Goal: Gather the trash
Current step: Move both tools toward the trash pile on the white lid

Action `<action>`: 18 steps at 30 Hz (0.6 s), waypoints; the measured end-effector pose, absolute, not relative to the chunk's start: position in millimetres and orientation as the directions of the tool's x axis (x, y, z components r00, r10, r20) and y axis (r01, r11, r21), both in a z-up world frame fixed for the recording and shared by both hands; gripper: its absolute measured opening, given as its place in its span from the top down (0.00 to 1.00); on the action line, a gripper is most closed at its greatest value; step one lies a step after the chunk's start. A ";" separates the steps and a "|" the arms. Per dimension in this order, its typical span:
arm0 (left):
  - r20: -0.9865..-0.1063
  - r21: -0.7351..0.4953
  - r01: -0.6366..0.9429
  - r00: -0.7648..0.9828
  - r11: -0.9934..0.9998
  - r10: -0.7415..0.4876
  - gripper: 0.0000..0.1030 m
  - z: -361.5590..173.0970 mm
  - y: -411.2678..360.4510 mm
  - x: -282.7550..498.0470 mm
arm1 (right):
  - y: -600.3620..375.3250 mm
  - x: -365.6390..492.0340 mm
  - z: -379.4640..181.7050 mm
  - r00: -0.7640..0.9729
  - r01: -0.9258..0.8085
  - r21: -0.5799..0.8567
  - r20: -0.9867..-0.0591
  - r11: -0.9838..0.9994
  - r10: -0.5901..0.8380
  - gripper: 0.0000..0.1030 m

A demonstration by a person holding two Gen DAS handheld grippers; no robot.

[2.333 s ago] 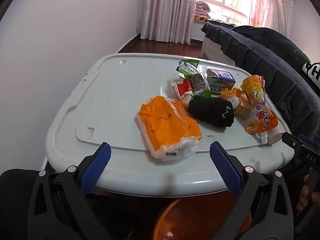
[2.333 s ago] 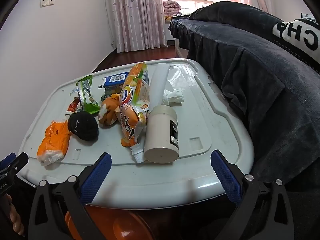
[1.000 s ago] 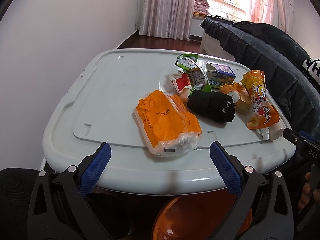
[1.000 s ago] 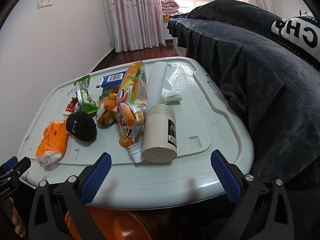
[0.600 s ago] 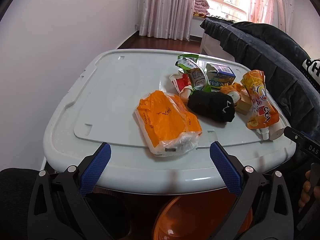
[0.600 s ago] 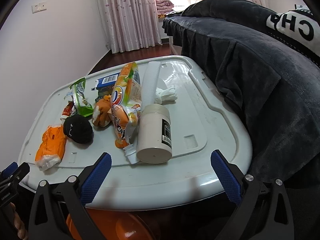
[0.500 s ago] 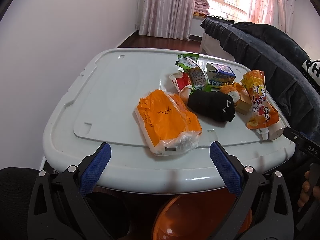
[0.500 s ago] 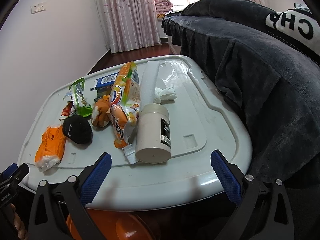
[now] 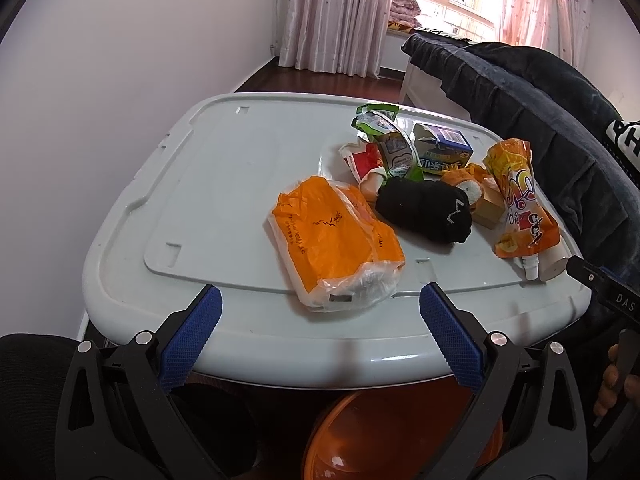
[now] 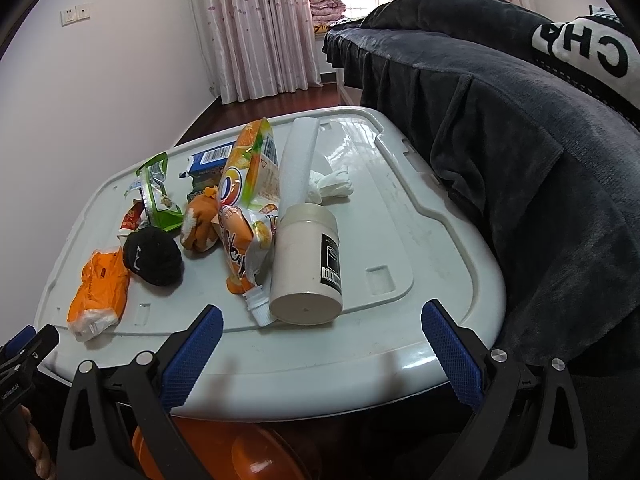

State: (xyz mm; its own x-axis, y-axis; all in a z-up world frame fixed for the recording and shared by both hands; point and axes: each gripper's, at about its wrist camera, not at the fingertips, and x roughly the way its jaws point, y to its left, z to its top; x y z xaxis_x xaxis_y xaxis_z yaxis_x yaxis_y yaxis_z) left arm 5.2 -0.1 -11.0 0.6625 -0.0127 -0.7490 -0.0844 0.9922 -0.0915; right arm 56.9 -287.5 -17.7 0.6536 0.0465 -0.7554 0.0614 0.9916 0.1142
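Trash lies on a pale grey plastic lid [image 9: 224, 184]: an orange tissue pack [image 9: 336, 240] nearest me, a black sock [image 9: 424, 208], an orange drink pouch [image 9: 520, 208], a blue carton [image 9: 440, 150], a green wrapper [image 9: 384, 136]. The right wrist view shows a cream jar [image 10: 308, 264] lying on its side, a white foam roll [image 10: 298, 164] and crumpled tissue [image 10: 332, 186]. My left gripper [image 9: 320, 336] is open and empty at the lid's near edge, facing the tissue pack. My right gripper [image 10: 320, 348] is open and empty, facing the jar.
An orange bin [image 9: 400, 436] stands below the lid's near edge, also in the right wrist view [image 10: 224, 452]. A dark blanket [image 10: 520, 140] covers a bed along the right side. A white wall [image 9: 100, 80] runs on the left. A black cushion [image 9: 28, 400] sits low left.
Both grippers have shifted only slightly; the right view has drifted a little, so the trash sits further left. Nothing was picked up.
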 end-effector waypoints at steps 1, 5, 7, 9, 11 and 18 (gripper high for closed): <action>-0.749 -0.091 -0.084 0.662 0.992 -0.013 0.06 -11.0 -0.4 5.1 | -287.6 56.9 -17.6 0.654 0.063 0.113 -0.755 0.992 0.044 0.05; -0.748 -0.094 -0.086 0.663 0.992 -0.014 0.06 -11.0 -0.5 4.5 | -287.9 57.5 -18.4 0.655 0.068 0.116 -0.754 0.991 0.043 0.05; -0.748 -0.100 -0.089 0.663 0.991 -0.016 0.06 -11.0 0.4 4.5 | -288.6 57.8 -18.8 0.655 0.072 0.115 -0.755 0.991 0.040 0.05; -0.749 -0.105 -0.093 0.663 0.990 -0.017 0.06 -11.5 1.9 4.6 | -289.5 58.6 -19.5 0.652 0.075 0.116 -0.757 0.990 0.039 0.05; -0.749 -0.110 -0.095 0.663 0.989 -0.019 0.06 -11.4 2.8 4.9 | -289.9 59.3 -20.0 0.650 0.078 0.115 -0.759 0.990 0.037 0.05; -0.746 -0.115 -0.098 0.665 0.989 -0.021 0.06 -9.7 4.3 4.6 | -293.9 67.7 -23.7 0.630 0.086 0.116 -0.776 0.990 0.036 0.05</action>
